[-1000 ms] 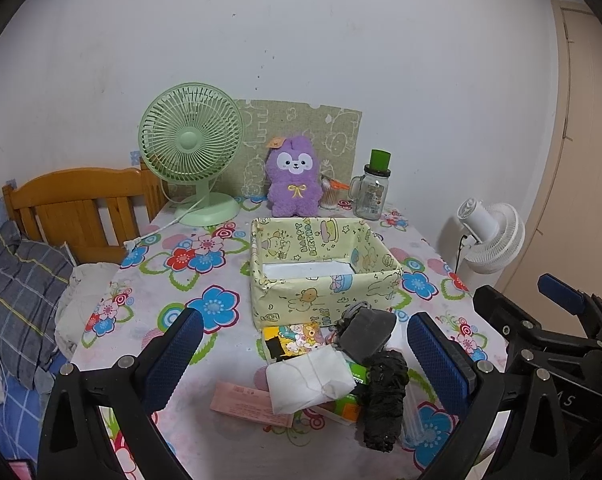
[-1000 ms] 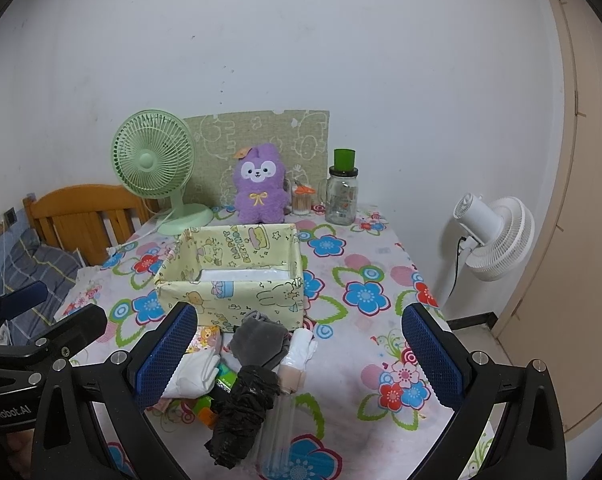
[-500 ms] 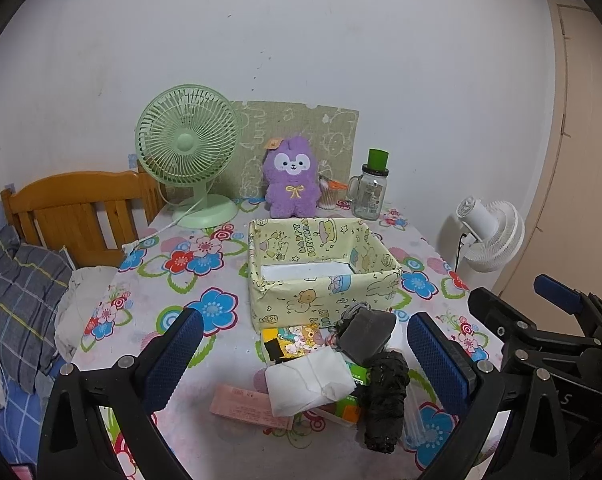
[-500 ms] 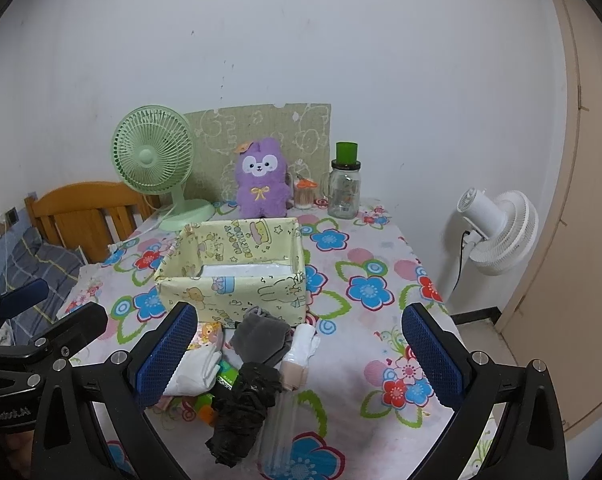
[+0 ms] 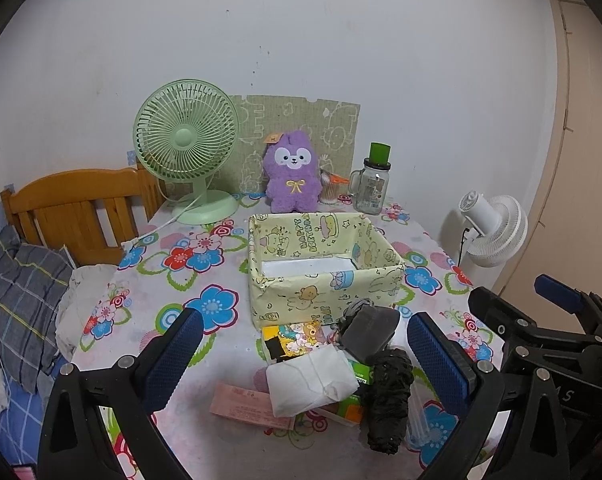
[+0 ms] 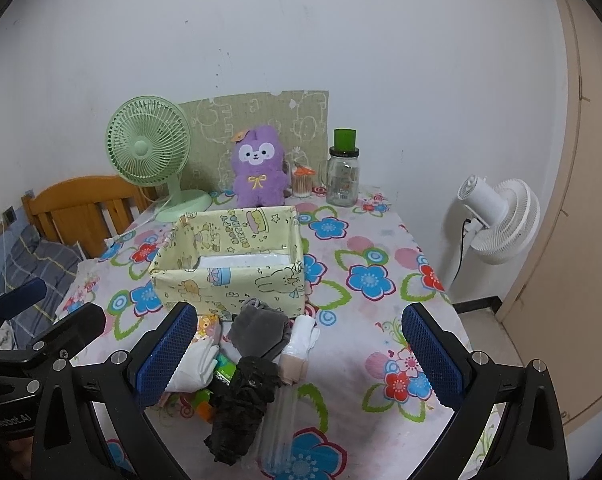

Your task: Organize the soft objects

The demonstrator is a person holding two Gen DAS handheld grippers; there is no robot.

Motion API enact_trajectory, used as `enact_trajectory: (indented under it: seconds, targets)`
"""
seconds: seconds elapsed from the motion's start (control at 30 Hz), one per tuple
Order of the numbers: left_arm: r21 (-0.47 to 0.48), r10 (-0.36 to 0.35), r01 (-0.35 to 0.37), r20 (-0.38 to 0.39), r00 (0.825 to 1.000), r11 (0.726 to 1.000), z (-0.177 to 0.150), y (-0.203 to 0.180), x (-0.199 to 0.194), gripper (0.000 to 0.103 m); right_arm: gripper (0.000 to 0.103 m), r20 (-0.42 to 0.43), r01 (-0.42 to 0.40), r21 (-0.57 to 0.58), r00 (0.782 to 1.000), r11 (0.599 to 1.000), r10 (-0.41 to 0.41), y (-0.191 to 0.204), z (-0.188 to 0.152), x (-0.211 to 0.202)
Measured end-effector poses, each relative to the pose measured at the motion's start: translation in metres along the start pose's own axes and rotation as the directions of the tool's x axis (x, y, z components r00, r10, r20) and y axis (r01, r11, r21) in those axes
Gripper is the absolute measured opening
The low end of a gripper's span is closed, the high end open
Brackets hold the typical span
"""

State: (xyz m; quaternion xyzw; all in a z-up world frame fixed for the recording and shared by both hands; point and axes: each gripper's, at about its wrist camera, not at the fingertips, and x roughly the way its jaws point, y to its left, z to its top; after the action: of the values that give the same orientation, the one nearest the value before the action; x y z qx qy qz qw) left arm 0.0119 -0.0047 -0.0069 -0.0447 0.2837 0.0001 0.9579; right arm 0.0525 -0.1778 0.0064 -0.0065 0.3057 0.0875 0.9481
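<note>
- Socks and gloves are heaped by the table's near edge, right beside the yellow box for easy dropping in.
- Left gripper and right gripper are both held spread wide above the heap, nothing pinched yet.

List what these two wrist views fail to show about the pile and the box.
- Box floor: both views, near wall hides most; only a white patch shows.
- Green and orange packet: left wrist view, largely covered by the white cloth and black bundle; print unreadable.
- Pink slip text: left wrist view, too small.
- Cartoon packet: right wrist view, mostly behind the right gripper finger.
</note>
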Motion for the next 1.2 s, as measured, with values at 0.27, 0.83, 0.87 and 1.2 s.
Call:
enact_trajectory:
  seconds: [0.27, 0.83, 0.87, 1.2]
  targets:
    - [0.006, 0.004, -0.004, -0.008, 1.0, 1.0, 0.0, 0.002, 0.006, 0.103, 0.103, 0.012, 0.005, -0.002, 1.0, 1.0, -0.005, -0.001, 0.003, 0.001]
    - [0.012, 0.01, -0.01, -0.028, 1.0, 1.0, 0.0, 0.005, 0.015, 0.101, 0.103, 0.015, 0.007, -0.002, 1.0, 1.0, -0.007, 0.002, 0.008, 0.008]
    - [0.014, 0.01, -0.01, -0.03, 0.999, 1.0, 0.0, 0.005, 0.017, 0.1, 0.103, 0.013, 0.008, -0.002, 1.0, 1.0, -0.008, 0.002, 0.008, 0.01]
    - [0.025, 0.005, -0.003, -0.08, 0.997, 1.0, -0.006, 0.001, 0.037, 0.095, 0.103, -0.007, -0.002, 0.007, 1.0, 1.0, 0.002, -0.001, 0.005, 0.026]
